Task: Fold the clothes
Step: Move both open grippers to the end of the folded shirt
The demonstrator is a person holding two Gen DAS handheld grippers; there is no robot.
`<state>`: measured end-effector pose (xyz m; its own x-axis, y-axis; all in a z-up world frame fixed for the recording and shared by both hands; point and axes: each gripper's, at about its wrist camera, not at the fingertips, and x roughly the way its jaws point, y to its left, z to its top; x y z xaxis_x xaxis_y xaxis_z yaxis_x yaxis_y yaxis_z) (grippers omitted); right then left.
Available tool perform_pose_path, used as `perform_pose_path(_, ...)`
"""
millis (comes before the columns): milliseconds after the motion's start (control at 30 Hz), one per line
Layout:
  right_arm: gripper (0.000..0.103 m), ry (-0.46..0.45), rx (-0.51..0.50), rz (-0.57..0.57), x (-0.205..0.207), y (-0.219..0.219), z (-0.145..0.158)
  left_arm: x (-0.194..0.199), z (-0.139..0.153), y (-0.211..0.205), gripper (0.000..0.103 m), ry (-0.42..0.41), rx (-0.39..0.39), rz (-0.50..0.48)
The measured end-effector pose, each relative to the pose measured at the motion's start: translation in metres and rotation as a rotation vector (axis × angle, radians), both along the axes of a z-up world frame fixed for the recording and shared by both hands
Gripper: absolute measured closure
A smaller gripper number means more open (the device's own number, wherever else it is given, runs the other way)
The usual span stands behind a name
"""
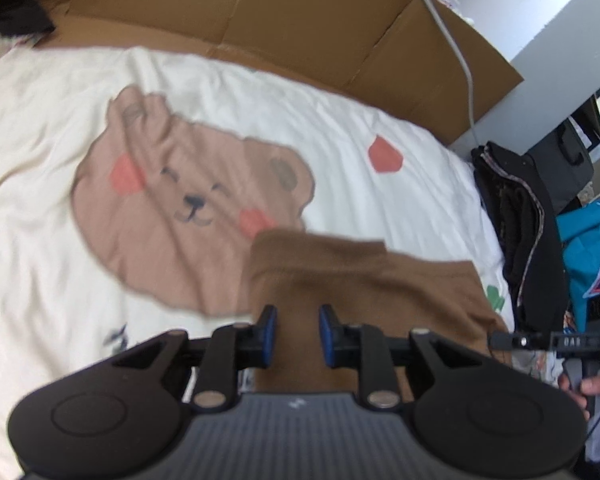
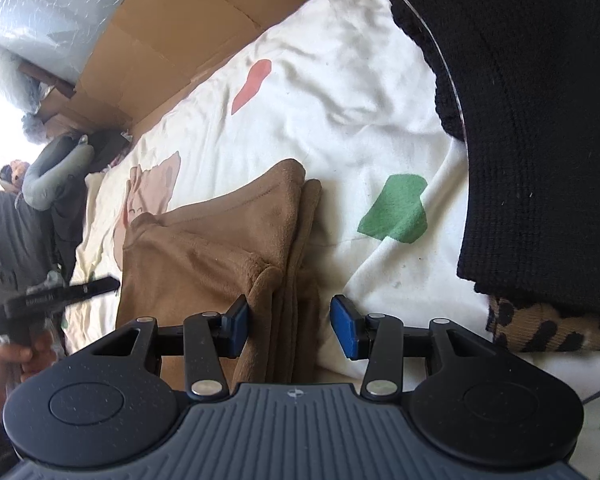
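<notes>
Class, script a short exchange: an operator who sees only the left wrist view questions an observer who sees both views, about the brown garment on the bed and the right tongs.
Operator: Past the left tongs I see only a blurred brown garment. Is it folded?
Observer: Yes. The right wrist view shows it doubled over, with several layers stacked along one edge.
Operator: Where are the right tongs?
Observer: The right tongs are open, with one jaw on each side of that layered edge, not closed on it.
</notes>
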<state>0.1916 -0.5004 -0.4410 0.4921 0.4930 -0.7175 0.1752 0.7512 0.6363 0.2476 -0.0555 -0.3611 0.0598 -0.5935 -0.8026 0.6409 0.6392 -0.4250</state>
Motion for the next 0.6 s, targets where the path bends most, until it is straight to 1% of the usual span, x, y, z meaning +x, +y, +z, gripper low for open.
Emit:
perform_pose_path(133,0.054,-0.004,0.048,-0.012,0.002,-0.003,-0.008,-0.003,-0.006,0.016,0.080,0.059,0.013,0.032)
perform_pose_path(167,0.065,-0.005,0.060,-0.014,0.002,-0.003,-0.009,-0.005,-0.007,0.020,0.080,0.068,0.016,0.033)
perform_pose_path(233,0.076,-0.007,0.080,-0.005,0.003,-0.004,-0.007,-0.008,-0.009,0.026,0.079,0.078,0.025,0.036)
perform_pose_path(300,0.081,-0.021,0.087,0.000,0.001,-0.005,-0.003,-0.008,-0.011,0.032,0.079,0.088,0.032,0.043)
perform_pose_path(467,0.083,-0.067,0.111,0.011,-0.004,-0.006,0.010,-0.004,-0.015,0.038,0.078,0.123,0.021,0.064)
perform_pose_path(500,0.081,-0.067,0.107,0.011,-0.004,-0.005,0.009,-0.002,-0.017,0.038,0.078,0.137,0.014,0.068)
perform_pose_path(600,0.071,-0.037,0.098,-0.008,-0.003,-0.007,0.000,-0.001,-0.020,0.038,0.078,0.169,-0.005,0.073)
